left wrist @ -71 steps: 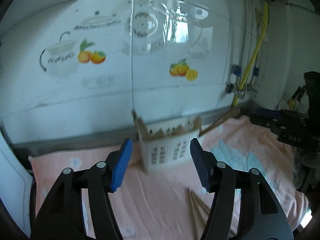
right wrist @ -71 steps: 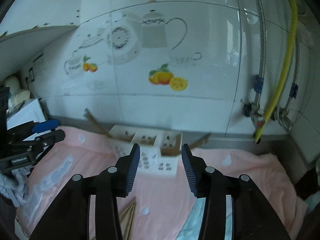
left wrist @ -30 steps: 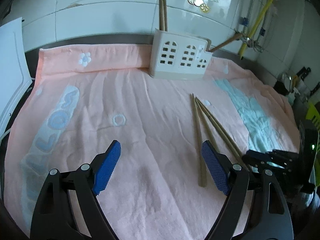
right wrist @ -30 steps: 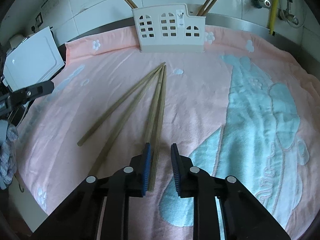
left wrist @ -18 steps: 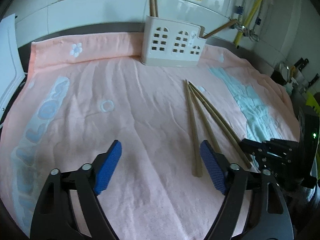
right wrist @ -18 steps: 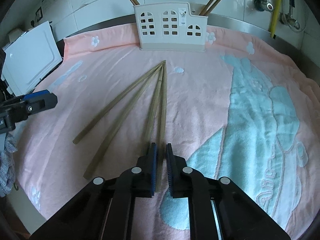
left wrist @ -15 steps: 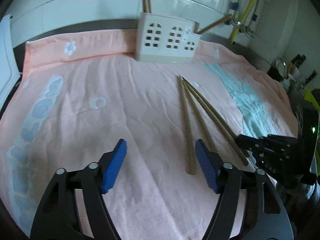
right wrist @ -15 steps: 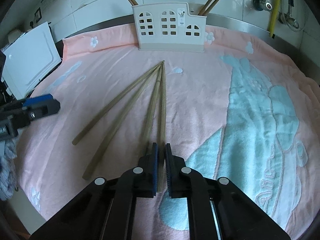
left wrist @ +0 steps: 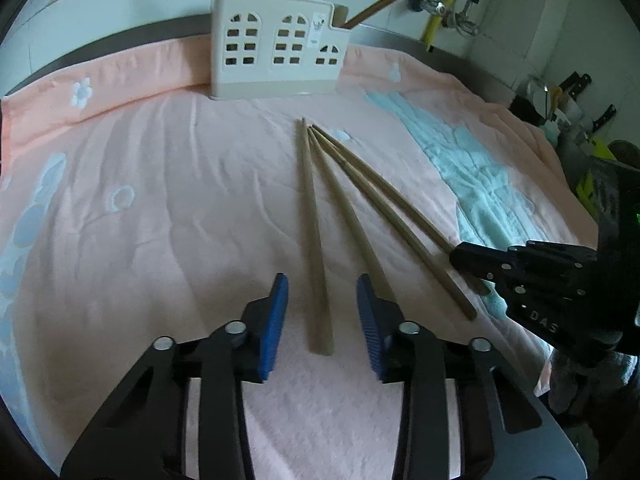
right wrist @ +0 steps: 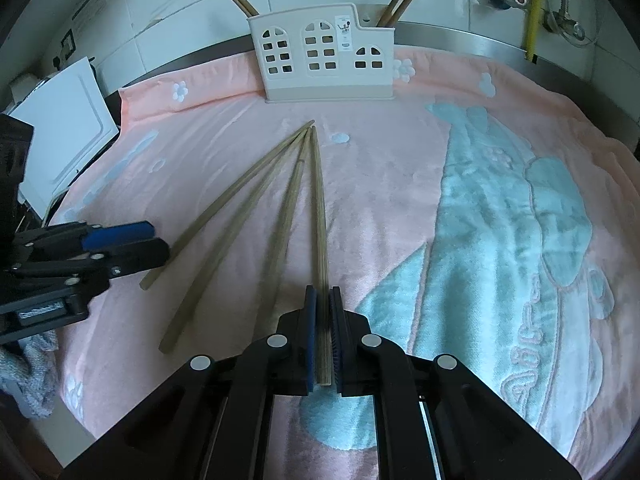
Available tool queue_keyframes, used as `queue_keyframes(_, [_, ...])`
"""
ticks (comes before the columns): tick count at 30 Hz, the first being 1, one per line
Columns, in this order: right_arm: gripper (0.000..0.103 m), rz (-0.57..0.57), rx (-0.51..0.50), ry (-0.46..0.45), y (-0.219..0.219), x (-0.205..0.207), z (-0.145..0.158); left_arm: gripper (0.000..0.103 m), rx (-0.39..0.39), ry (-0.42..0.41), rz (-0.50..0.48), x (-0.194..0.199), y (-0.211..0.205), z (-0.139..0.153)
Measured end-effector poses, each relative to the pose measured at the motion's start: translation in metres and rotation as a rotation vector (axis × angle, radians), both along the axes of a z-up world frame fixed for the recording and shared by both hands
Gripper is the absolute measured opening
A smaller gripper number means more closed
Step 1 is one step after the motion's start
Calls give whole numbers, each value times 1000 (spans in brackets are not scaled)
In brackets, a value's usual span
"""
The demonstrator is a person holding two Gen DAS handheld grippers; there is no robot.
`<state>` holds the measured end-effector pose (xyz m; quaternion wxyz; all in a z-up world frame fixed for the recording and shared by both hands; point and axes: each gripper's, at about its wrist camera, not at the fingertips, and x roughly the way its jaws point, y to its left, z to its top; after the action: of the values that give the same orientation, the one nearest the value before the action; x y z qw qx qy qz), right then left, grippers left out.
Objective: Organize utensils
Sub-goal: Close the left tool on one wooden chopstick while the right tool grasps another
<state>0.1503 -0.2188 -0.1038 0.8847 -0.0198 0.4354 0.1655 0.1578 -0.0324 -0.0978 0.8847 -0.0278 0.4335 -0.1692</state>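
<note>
Several wooden chopsticks fan out on a pink towel [left wrist: 160, 200]. My left gripper [left wrist: 321, 280] straddles the thick end of the leftmost chopstick [left wrist: 310, 220]; its jaws are closing, and the blue pads [left wrist: 274, 320] stand clear of the wood. My right gripper [right wrist: 323, 292] is shut on the near end of the rightmost chopstick [right wrist: 318, 208]. Each gripper shows in the other's view: the right gripper [left wrist: 456, 256] and the left gripper [right wrist: 158, 240]. A white slotted holder [left wrist: 276, 60] [right wrist: 324, 64] stands at the towel's far edge, with chopsticks leaning out of both ends.
A white board [right wrist: 68, 132] lies off the towel's left edge. Water valves and a yellow hose [right wrist: 534, 0] run down the tiled wall at the back right. Knives [left wrist: 576, 84] stand beyond the towel's right side. A grey cloth [right wrist: 24, 380] hangs at the near left.
My left gripper came down and forward over the leftmost chopstick, and its jaws narrowed. My right gripper's jaws closed on the rightmost chopstick and the hand stayed in place.
</note>
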Motion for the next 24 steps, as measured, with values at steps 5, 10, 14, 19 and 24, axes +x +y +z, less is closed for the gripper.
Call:
queue_keyframes(5, [6, -8, 5, 0, -4, -1, 0, 27, 12, 14, -12, 6, -7, -8])
queue_keyframes(10, [6, -7, 4, -1, -4, -2, 1, 18, 21, 18, 1, 12, -7, -11])
queue_keyframes(14, [7, -9, 6, -2, -4, -3, 1, 8, 41, 17, 18, 15, -7, -12])
queue_keyframes(19, [7, -8, 7, -5, -4, -3, 1, 6, 40, 9, 35, 13, -6, -9])
queue_keyframes(24, [7, -14, 15, -23, -3, -5, 9, 6, 20, -28, 37, 7, 1, 8])
